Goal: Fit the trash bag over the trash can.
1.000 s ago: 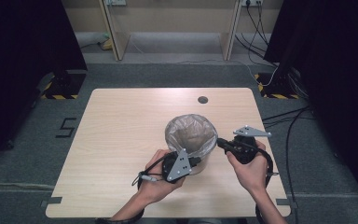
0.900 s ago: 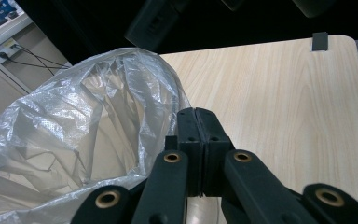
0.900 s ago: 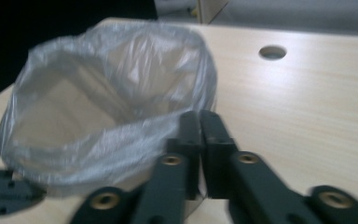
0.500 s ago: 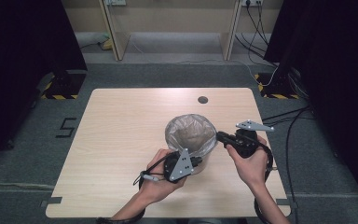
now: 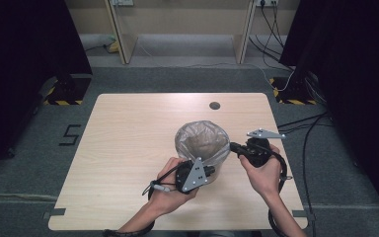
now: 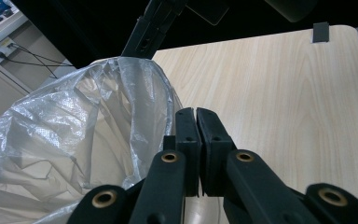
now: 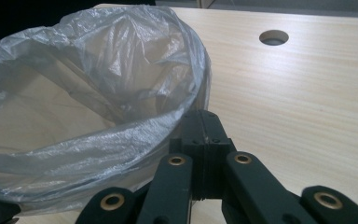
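A round bin lined with a clear plastic bag [image 5: 202, 140] stands on the wooden table [image 5: 128, 128], right of centre. My left gripper [image 5: 212, 170] is at the bin's near rim. In the left gripper view its jaws [image 6: 196, 114] are pressed together against the bag's [image 6: 74, 121] edge. My right gripper [image 5: 233, 146] is at the bin's right rim. In the right gripper view its jaws [image 7: 204, 116] are shut where the bag's [image 7: 98, 70] folded rim meets them. Inside the bag I see nothing but crumpled plastic.
A round cable hole [image 5: 214, 105] lies in the table behind the bin. The table's right edge [image 5: 281, 148] runs close to my right hand. Cables trail on the floor at the right [image 5: 316, 123]. Bare tabletop stretches left of the bin.
My right gripper has shifted slightly away from the person along the bin's right rim. The left gripper and the bin have stayed put.
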Motion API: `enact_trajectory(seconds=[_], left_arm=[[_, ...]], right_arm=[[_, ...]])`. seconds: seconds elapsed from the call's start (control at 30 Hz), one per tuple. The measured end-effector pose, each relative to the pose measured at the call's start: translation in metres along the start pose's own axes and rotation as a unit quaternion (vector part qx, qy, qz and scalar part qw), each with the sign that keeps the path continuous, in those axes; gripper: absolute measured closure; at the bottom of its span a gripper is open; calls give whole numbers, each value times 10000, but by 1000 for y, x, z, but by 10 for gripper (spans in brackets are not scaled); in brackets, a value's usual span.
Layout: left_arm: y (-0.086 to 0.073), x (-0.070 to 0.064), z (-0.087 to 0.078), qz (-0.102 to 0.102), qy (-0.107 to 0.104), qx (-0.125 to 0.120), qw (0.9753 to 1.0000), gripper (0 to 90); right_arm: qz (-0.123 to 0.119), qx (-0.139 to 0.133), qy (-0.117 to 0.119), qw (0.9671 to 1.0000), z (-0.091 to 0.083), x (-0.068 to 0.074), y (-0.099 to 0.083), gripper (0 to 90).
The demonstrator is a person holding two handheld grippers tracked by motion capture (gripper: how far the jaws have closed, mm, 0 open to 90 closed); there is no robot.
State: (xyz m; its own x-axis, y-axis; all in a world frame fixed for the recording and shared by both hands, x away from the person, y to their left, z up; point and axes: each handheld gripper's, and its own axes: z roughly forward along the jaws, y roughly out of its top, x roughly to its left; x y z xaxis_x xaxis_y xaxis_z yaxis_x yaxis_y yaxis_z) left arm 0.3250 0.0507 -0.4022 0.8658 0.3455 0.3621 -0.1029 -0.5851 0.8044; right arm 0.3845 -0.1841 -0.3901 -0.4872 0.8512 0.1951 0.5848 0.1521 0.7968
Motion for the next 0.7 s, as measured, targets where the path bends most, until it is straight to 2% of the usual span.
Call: enact_trajectory(seconds=[0.1, 0.2, 0.23, 0.33, 0.37, 0.43, 0.5, 0.53, 0.63, 0.67, 0.7], left_arm=[[-2, 1, -1, -99, -39, -49, 9999, 870], [-3, 1, -2, -195, -58, -89, 9998, 829], [-4, 1, -5, -330, -128, -270, 9990, 794], [-3, 3, -13, -584, -163, -485, 9970, 724], [-3, 3, -13, -584, -163, -485, 9970, 694], [-1, 8, -23, -737, -59, -647, 9952, 666], [0, 11, -26, -794, -37, -706, 9943, 648], [1, 17, -33, -932, 7, -822, 9923, 638], [-1, 34, -40, -1142, 186, -901, 9892, 612], [-1, 34, -40, -1142, 186, -901, 9892, 611], [-3, 43, -41, -1308, 237, -938, 9867, 611]], right_arm=[[27, -21, -6, 10000, -1, 0, 0, 900], [-52, 23, -20, 10000, 0, -1, 0, 900], [-63, 37, -32, 10000, 1, -1, 0, 900], [-54, -8, -48, 10000, -1, -2, 0, 900], [-54, -8, -48, 10000, -1, -2, 0, 900], [-132, -73, -132, 9998, -4, -1, 0, 810], [-163, -85, -166, 9997, -5, -1, 1, 784], [-185, -115, -211, 9995, -7, 0, 2, 727], [-192, -191, -247, 9993, -10, -1, 4, 664], [-192, -191, -247, 9993, -10, -1, 4, 664], [-188, -202, -253, 9993, -11, -1, 4, 646]])
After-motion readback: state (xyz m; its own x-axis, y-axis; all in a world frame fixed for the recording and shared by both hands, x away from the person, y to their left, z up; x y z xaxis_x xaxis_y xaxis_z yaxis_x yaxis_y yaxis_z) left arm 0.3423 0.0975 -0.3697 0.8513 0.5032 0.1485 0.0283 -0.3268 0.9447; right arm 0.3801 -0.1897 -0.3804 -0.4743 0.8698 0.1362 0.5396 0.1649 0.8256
